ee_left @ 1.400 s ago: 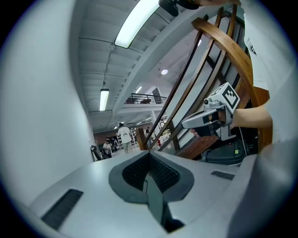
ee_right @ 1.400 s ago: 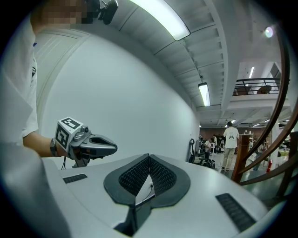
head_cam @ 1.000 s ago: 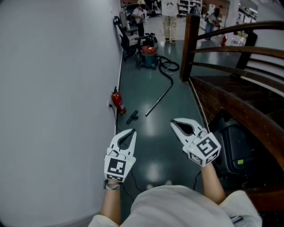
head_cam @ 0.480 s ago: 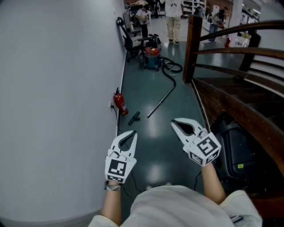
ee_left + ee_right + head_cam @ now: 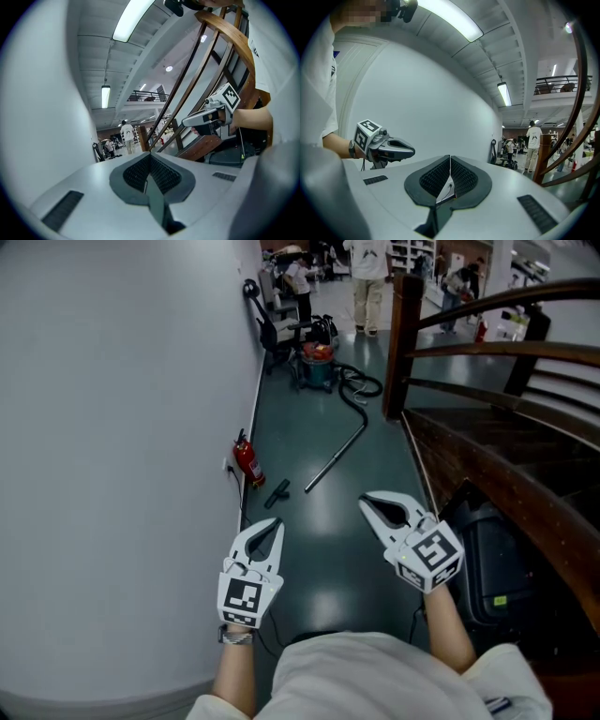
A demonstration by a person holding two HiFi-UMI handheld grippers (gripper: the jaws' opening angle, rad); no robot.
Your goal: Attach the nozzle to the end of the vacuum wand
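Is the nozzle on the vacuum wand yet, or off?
Off. The nozzle lies alone on the floor, a gap between it and the near end of the vacuum wand, which lies flat too.

Plain white wall (image 5: 122, 427) at 9 o'clock, glossy dark-green floor (image 5: 328, 526) running to 12, curved brown wooden stair railing (image 5: 487, 351) at 2 o'clock.

"What's the person wearing?"
"A pale short-sleeved shirt (image 5: 375, 676), and a wristband (image 5: 236, 636) at lower left."
"And the tools?"
"The left gripper (image 5: 273, 523) and right gripper (image 5: 365, 503) are white tapering shells with dark ribbed pads (image 5: 136, 172). Each carries a black-and-white marker cube (image 5: 246, 597)."
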